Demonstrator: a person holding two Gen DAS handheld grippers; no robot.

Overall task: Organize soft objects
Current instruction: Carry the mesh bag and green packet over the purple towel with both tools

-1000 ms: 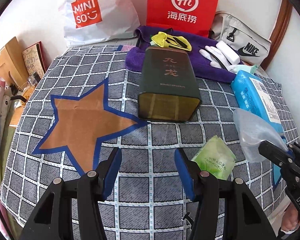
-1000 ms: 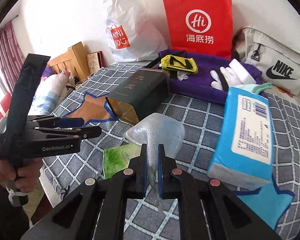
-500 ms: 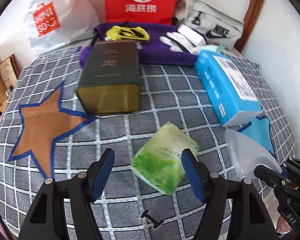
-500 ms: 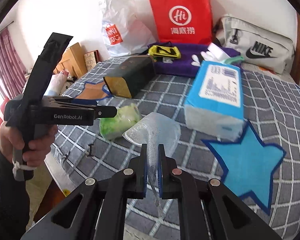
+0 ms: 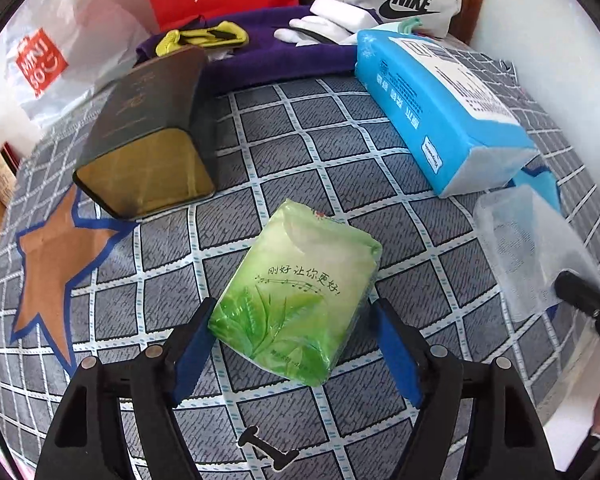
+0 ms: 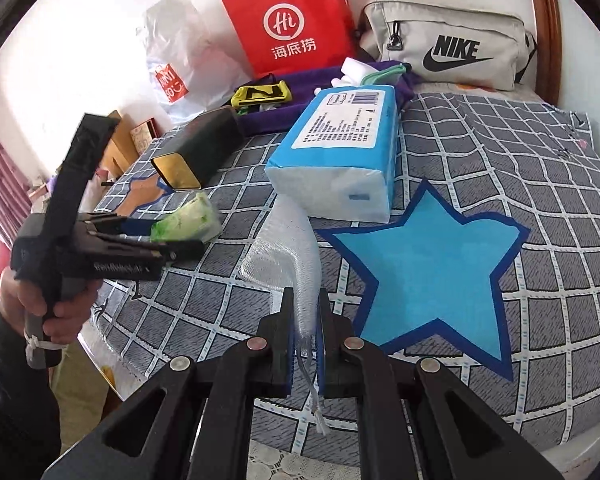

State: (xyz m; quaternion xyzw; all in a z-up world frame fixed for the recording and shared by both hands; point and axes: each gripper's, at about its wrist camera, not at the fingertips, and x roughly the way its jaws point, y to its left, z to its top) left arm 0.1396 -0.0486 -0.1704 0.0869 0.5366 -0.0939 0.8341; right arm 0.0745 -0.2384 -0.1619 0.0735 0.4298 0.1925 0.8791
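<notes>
A green soft tissue pack (image 5: 296,280) lies on the grey checked cloth (image 5: 300,152). My left gripper (image 5: 292,308) hangs over its near end, jaws opening, the pack between them; the blue pads (image 5: 192,344) stand beside its sides without pressing. The right wrist view shows the same pack (image 6: 188,220) under the left gripper (image 6: 176,236), held by a hand. My right gripper (image 6: 304,300) is shut on a white mesh bag (image 6: 284,248), which droops onto the cloth beside a blue star (image 6: 428,264). In the left wrist view the mesh bag (image 5: 528,248) hangs at the right.
A large blue tissue pack (image 5: 440,120) lies right of centre and an open dark tin box (image 5: 148,132) on its side at the left, by a brown star (image 5: 56,264). Behind are a purple towel (image 5: 280,64) with gloves, a red bag (image 6: 296,20), a Nike bag (image 6: 452,48).
My left gripper has moved right and down over the green pack and its jaws have widened around it. My right gripper has carried the mesh bag right, toward the blue star.
</notes>
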